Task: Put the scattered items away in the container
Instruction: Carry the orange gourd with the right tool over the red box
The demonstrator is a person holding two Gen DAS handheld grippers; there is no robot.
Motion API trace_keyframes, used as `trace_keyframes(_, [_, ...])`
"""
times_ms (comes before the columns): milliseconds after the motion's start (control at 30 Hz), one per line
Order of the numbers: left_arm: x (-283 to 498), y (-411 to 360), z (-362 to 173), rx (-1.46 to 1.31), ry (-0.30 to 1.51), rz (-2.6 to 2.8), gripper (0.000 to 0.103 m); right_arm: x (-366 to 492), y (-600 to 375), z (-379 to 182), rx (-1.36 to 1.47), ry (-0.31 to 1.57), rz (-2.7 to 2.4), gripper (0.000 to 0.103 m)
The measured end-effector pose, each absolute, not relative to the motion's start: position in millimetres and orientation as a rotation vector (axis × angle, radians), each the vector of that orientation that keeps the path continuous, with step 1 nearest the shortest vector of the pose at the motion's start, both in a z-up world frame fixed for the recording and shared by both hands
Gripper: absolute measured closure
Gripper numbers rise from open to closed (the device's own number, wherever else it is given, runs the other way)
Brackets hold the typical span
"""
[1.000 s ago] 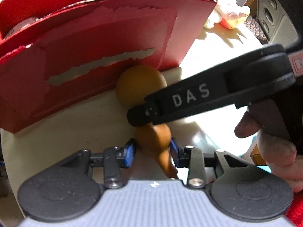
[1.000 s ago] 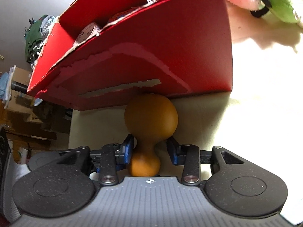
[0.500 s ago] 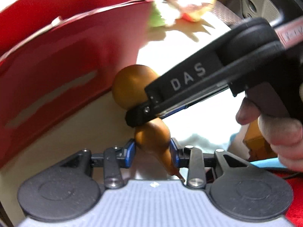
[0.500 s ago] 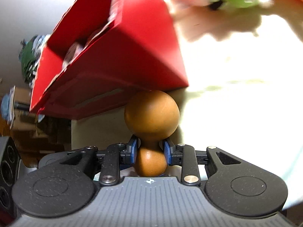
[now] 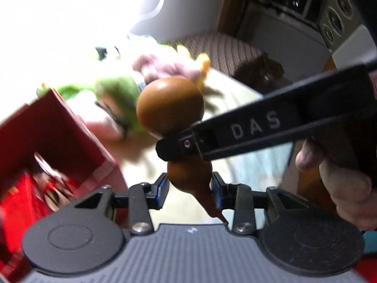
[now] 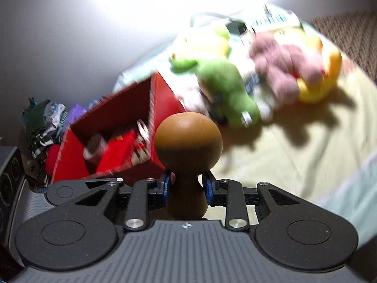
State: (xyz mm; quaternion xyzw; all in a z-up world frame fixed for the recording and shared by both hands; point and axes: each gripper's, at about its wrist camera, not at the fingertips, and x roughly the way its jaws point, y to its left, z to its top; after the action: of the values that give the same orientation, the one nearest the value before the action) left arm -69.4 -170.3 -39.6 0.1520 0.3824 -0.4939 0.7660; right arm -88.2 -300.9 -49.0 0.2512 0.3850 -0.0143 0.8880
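A brown gourd with a round belly, narrow waist and pointed stem is held by both grippers in the air. My left gripper is shut on its small upper bulb. My right gripper is shut on its narrow waist; it shows in the left wrist view as a black arm marked DAS crossing the gourd. The gourd hangs just right of the open red cardboard box, which holds red packets and other small items. The box also shows at the left of the left wrist view.
Plush toys lie on the pale yellow-green bed sheet beyond the box: a green one, a pink one and a yellow one. A clothes pile and a grey appliance stand at the room's sides.
Both grippers have lifted the gourd from the sheet beside the box's front wall to above the box rim. The box's open inside and the plush toys have come into view.
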Motion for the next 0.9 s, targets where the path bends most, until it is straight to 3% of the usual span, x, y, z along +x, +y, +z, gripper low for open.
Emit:
trace_keyframes(300, [-20.1,-125.7,-3.9,0.288,0.751,-0.886,0.067,-1.1,-249.8,-18.3,0.313,0.714,0.148,0.073])
trace_keyframes(633, [47.4,-91.6,-42.4,0.079,0.939,-0.808,0.064,73.8,-207.5,-42.2,0.137,0.887,0.236,0.072])
trace_keyframes(900, [71.6,-103.9,-69.7,0.078,1.046,-0.82,0.063,107.9,-203.8,-64.7,0.085,1.04,0.221,0.073])
